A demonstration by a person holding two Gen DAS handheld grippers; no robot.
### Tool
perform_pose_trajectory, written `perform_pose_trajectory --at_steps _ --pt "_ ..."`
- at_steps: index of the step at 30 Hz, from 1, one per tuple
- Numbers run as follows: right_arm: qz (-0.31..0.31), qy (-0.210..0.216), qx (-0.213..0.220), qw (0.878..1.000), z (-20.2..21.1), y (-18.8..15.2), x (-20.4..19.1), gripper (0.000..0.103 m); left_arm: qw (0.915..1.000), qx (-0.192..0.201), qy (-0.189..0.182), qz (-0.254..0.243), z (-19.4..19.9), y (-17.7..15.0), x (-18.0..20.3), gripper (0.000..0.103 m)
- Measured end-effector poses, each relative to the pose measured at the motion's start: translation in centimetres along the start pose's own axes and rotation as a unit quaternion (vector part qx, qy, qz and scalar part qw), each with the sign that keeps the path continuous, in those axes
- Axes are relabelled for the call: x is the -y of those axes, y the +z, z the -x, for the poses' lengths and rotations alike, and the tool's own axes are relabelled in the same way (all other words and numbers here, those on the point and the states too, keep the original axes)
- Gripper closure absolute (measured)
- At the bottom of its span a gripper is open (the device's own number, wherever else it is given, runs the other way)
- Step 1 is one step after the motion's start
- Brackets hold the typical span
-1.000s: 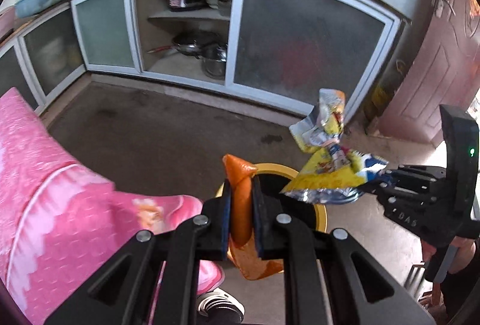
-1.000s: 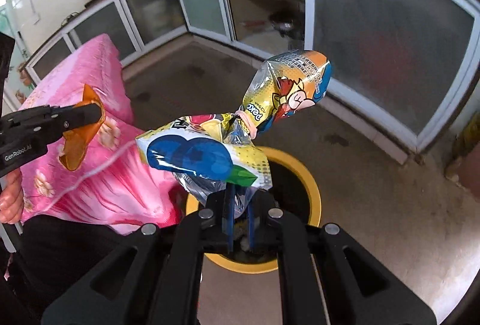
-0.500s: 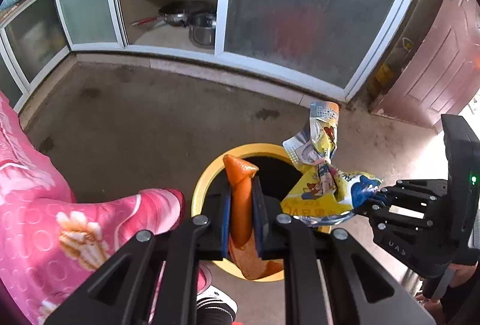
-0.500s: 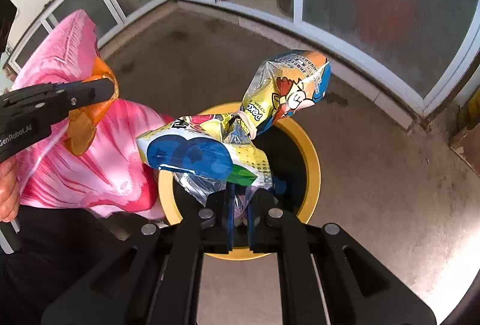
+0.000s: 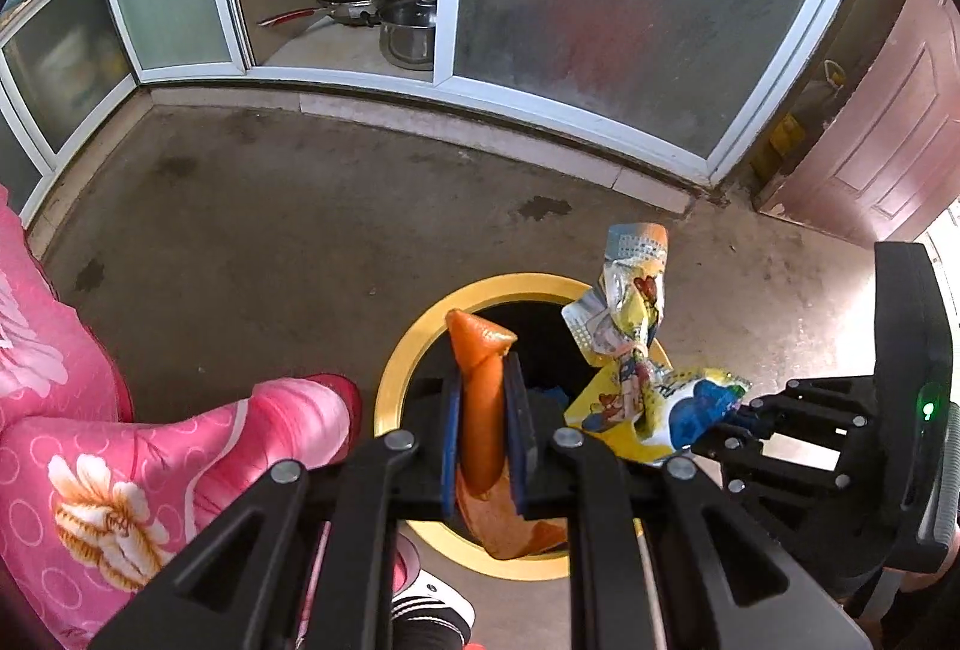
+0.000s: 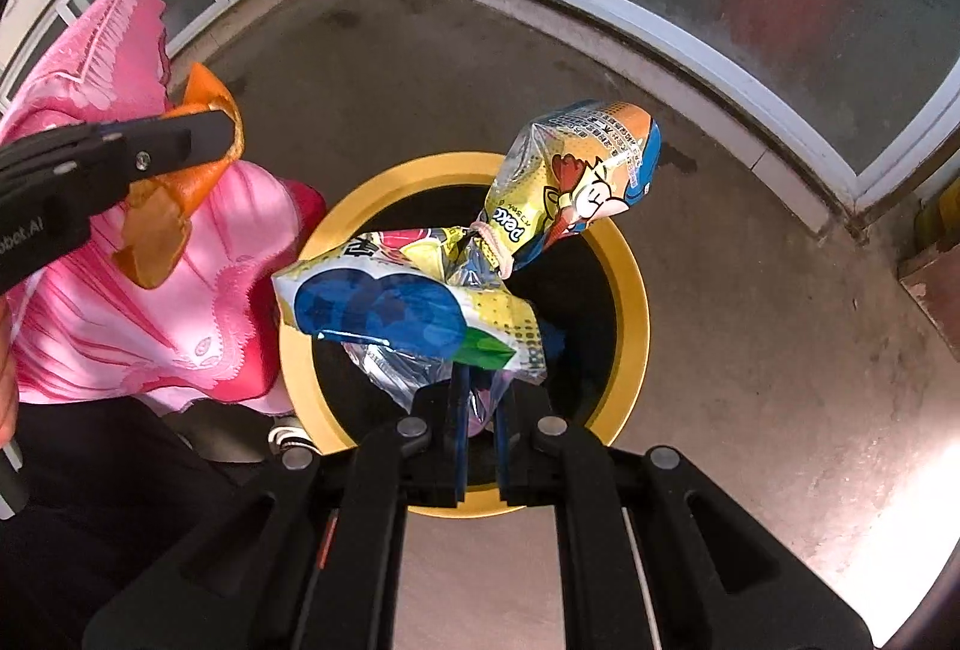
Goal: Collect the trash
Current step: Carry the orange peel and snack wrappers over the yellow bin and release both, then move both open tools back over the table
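A yellow-rimmed round bin (image 5: 414,350) with a dark inside stands on the concrete floor. My left gripper (image 5: 483,368) is shut on an orange wrapper (image 5: 480,410) and hangs over the bin's near left rim. From the right, my right gripper (image 5: 732,419) holds a crumpled yellow and blue snack bag (image 5: 636,398) over the opening. In the right wrist view the right gripper (image 6: 480,386) is shut on the snack bag (image 6: 396,302) directly above the bin (image 6: 630,290). The left gripper (image 6: 222,134) with the orange wrapper (image 6: 162,224) sits off to the left there.
A pink flowered cloth (image 5: 90,458) hangs close to the bin's left side, with a shoe (image 5: 432,608) below it. Low cabinets with frosted doors (image 5: 630,2) line the far wall; one open bay holds pots (image 5: 408,32). A reddish door (image 5: 888,128) is at the right.
Both grippers have sunk toward the bin and tipped further downward, still holding their trash. The bin now looks larger and lies right under both of them.
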State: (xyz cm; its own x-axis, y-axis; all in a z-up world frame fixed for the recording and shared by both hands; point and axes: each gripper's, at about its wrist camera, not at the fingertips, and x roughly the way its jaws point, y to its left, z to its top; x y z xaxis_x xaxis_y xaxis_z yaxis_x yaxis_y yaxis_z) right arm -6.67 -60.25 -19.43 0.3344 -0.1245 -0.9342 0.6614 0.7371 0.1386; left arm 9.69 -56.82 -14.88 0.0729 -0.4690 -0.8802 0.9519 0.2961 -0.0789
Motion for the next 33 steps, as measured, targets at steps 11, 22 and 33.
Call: perform_pose_trajectory --at_steps 11,22,33 --pt "-0.038 -0.036 -0.029 0.998 -0.6 -1.5 2.8 0.043 0.9995 0.024 0.007 0.020 1.3 -0.1 -0.7 0.017" --pt "-0.076 0.012 0.168 0.983 12.1 -4.3 3.6 0.031 0.9897 0.124 -0.044 0.058 14.1 -2.7 -3.6 0.009" --pt "0.088 0.160 0.250 0.951 18.0 0.7 -10.1 0.014 0.9651 0.174 0.086 0.176 30.8 -18.4 -16.0 0.008"
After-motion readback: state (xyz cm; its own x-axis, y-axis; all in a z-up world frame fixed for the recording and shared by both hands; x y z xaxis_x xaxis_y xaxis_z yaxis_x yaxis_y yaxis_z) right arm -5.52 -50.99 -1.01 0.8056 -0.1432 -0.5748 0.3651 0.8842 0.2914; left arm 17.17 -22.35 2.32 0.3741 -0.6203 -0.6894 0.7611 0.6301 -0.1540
